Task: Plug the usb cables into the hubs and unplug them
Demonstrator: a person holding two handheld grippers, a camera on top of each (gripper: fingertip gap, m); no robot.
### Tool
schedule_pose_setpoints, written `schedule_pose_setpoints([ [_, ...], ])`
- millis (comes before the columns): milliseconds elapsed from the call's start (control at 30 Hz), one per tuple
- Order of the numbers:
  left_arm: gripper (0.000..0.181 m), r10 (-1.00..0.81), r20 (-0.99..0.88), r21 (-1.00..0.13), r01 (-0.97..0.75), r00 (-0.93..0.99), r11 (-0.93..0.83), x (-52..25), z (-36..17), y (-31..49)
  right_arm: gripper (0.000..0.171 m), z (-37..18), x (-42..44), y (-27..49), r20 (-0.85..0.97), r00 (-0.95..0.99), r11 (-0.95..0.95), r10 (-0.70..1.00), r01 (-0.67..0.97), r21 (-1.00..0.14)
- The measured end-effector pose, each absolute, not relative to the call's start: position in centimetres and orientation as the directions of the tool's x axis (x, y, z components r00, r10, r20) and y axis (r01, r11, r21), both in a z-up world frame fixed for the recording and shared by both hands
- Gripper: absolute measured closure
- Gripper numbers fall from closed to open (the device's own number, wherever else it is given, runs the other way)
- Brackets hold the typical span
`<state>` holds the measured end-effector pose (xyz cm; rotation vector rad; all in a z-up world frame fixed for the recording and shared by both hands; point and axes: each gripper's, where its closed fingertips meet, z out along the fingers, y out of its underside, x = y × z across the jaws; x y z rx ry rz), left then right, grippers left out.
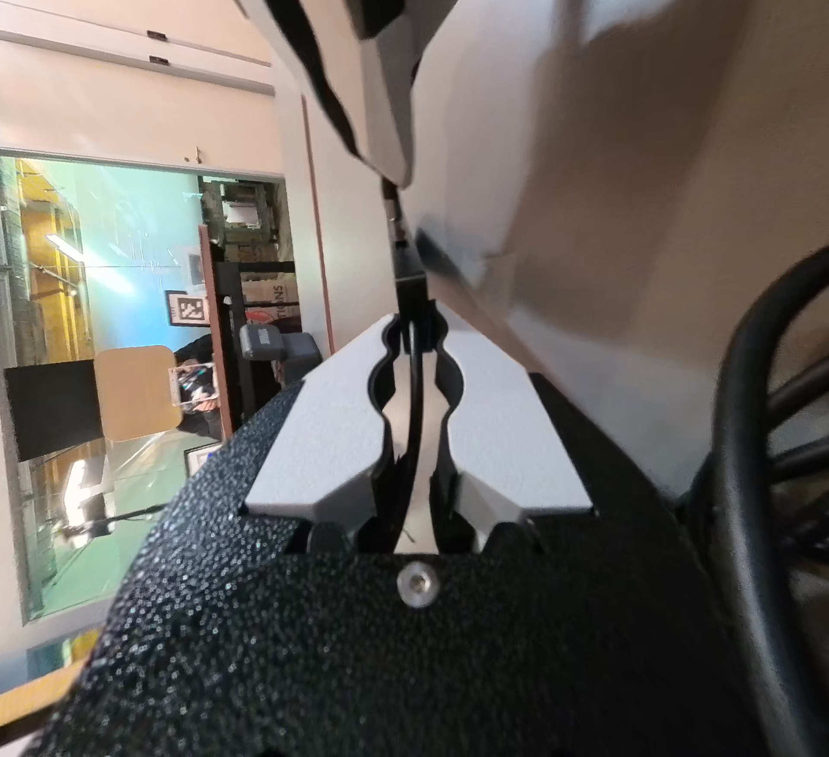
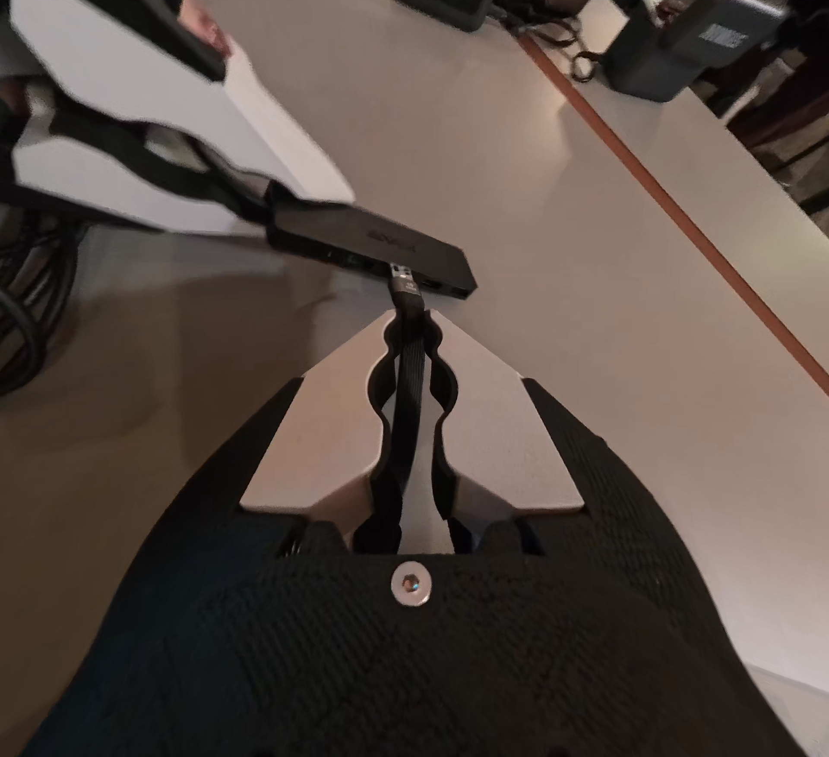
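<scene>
Our right hand-held gripper (image 2: 410,318) pinches the black usb cable (image 2: 408,381) just behind its plug, whose metal tip meets a port of the black hub (image 2: 372,237). Our left hand-held gripper (image 1: 415,323) clamps the hub's end, holding it above the pale counter (image 2: 516,179).
</scene>
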<state>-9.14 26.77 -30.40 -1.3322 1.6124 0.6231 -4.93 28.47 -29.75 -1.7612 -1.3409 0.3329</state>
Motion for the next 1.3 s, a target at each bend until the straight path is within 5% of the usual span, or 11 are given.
schedule_pose_setpoints([
  [567, 0.16, -0.678, -0.677, -0.54, -0.818, 0.285, 0.195, -9.8, -32.0, 28.0, 0.163, -29.6, -5.7, 28.2, 0.419, 0.335, 0.07, 0.844, 0.706, -0.704],
  [733, 0.172, -0.55, -0.815, -0.381, -0.884, 0.184, 0.27, -9.8, -30.5, 27.9, 0.164, -28.8, -5.5, 28.1, 0.391, 0.345, 0.065, 0.854, 0.674, -0.736],
  [1133, 0.172, -0.549, -0.83, -0.318, -0.893, 0.099, 0.319, -8.9, -30.4, 26.8, 0.165, -28.5, -5.1, 28.1, 0.373, 0.333, 0.066, 0.866, 0.663, -0.746],
  [1300, 0.171, -0.522, -0.851, -0.266, -0.907, 0.061, 0.327, -8.8, -30.5, 26.7, 0.165, -29.3, -5.3, 27.6, 0.458, 0.257, 0.12, 0.851, 0.755, -0.645],
])
